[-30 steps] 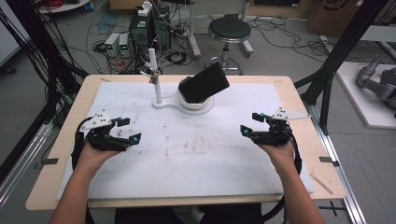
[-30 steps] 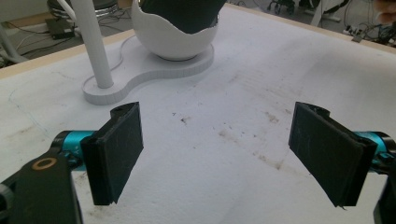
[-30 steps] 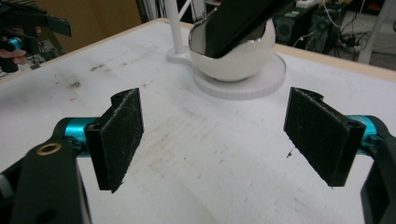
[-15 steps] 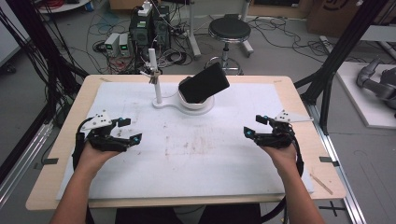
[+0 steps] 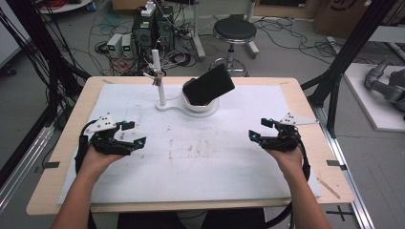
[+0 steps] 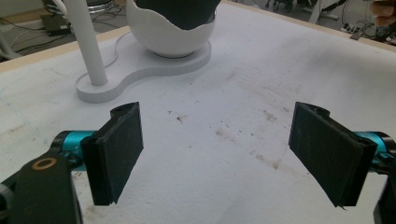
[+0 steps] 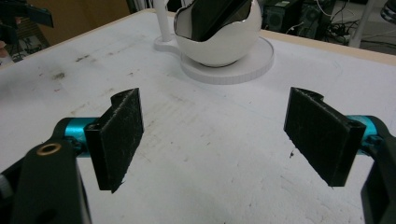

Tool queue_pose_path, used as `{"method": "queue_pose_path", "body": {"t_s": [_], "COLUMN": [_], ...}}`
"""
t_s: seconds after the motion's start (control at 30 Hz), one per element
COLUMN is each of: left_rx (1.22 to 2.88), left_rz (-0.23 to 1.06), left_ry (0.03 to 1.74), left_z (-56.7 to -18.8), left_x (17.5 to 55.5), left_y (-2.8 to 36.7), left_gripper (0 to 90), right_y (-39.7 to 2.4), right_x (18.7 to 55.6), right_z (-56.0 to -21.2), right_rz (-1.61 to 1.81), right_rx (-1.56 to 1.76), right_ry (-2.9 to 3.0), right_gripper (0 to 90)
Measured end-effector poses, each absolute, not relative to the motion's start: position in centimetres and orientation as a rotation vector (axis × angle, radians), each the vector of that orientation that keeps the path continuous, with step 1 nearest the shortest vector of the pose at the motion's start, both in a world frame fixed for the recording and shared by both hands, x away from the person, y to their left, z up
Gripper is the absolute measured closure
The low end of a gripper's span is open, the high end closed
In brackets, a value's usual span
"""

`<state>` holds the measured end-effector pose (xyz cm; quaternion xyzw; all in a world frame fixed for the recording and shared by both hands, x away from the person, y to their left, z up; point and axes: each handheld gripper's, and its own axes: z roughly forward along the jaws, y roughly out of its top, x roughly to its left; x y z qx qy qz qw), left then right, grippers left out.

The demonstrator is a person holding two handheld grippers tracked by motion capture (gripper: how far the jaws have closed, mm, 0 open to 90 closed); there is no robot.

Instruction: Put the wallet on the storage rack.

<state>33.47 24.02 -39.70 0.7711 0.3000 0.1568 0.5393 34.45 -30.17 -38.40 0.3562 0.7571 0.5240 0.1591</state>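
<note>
**Both tools wide open, nothing grabbed**

Left tool hangs near the desk's left edge, right tool near the right edge, both empty. The white egg-shaped holder with a black slab sits by the far edge, middle.

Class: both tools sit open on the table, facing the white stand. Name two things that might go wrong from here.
1. The black slab leans tilted in the white egg-shaped cup; a nudge from the right tool might tip it out.
2. Keys hang on the thin white post beside the cup; the left tool, reaching in, may knock the post and shift the whole stand.
</note>
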Motion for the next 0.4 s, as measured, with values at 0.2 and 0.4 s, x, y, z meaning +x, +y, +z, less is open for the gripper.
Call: {"method": "queue_pose_path", "body": {"t_s": [0.2,0.4], "left_rx": [1.844,1.84], "left_rz": [0.369,0.368], "left_ry": [0.707,0.713], "left_z": [-39.67,-39.69], "left_x": [33.58,33.48], "left_y": [23.73,23.78], "left_gripper": [17.7,17.8], "right_y": [-29.98,-30.0], "right_x": [34.61,34.71], "right_z": [-38.53,-38.72], "right_rz": [1.487,1.472], "right_rx": [1.019,1.019], "right_ry": [2.175,2.181], "right_gripper": [20.2,20.2]}}
